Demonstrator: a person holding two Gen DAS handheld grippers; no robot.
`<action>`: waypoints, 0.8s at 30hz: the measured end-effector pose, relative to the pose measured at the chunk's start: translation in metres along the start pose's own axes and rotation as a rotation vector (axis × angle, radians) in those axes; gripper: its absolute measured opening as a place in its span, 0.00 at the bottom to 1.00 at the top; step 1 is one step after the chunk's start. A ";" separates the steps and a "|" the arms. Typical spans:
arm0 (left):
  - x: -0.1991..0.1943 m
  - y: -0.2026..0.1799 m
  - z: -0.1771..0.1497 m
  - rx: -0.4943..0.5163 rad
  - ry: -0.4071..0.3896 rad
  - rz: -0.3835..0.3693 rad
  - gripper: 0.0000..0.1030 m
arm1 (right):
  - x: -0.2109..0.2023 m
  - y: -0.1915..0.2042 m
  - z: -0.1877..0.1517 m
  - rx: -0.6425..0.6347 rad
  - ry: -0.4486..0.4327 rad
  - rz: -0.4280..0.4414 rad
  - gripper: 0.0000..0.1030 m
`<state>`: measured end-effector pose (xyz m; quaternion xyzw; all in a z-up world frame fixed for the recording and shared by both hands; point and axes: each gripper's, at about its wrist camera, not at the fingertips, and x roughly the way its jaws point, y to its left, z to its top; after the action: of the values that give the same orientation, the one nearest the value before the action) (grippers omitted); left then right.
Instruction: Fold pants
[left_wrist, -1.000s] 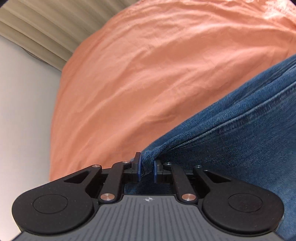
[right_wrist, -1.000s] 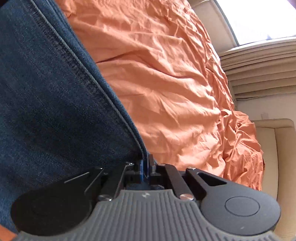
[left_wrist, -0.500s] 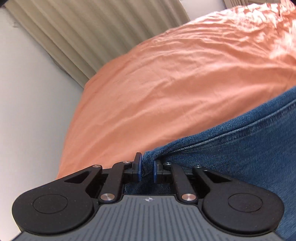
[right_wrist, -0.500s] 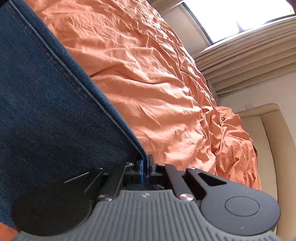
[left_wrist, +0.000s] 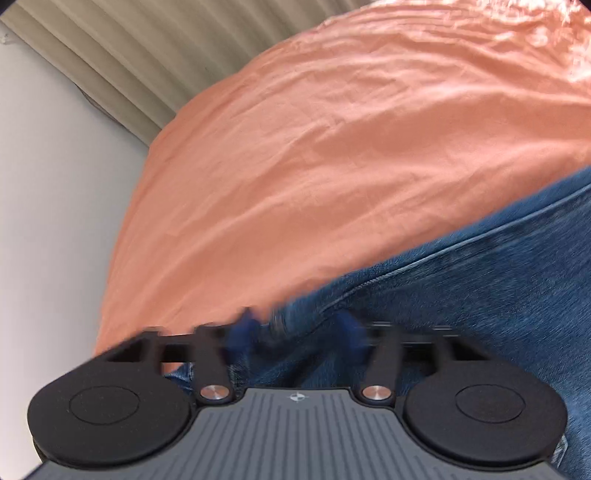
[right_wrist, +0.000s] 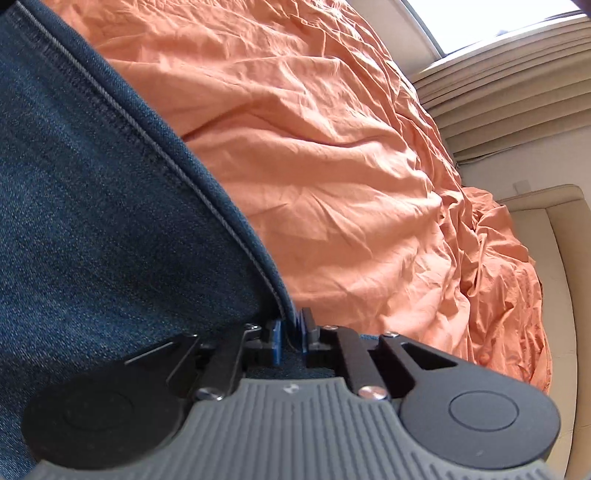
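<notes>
left gripper (left_wrist: 297, 332): black links, 2 silver screws | grey ribbed body | blue pads (left_wrist: 242, 334)

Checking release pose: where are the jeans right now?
The jeans lie on the orange bedsheet, lower right in the left wrist view, far left in the right wrist view, their edge between each gripper's just-opened jaws.

I find no readable text, brand, number or label in either wrist view. The only mark I see is a small emblem, too small to make out, on each gripper's ribbed grey housing (left_wrist: 295, 435).
</notes>
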<state>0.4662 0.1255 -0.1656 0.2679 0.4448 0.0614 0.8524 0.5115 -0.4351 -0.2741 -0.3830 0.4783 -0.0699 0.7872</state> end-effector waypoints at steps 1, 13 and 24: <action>-0.004 0.004 -0.001 -0.018 -0.018 -0.013 0.92 | -0.004 -0.004 -0.001 0.022 -0.007 -0.006 0.29; -0.089 0.104 -0.074 -0.447 -0.011 -0.182 0.85 | -0.106 -0.021 -0.067 0.553 -0.021 0.288 0.52; -0.057 0.157 -0.240 -1.301 -0.058 -0.386 0.85 | -0.172 0.052 -0.114 0.890 -0.039 0.514 0.49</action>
<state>0.2631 0.3361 -0.1542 -0.3820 0.3343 0.1562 0.8473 0.3144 -0.3782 -0.2171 0.1180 0.4662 -0.0637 0.8744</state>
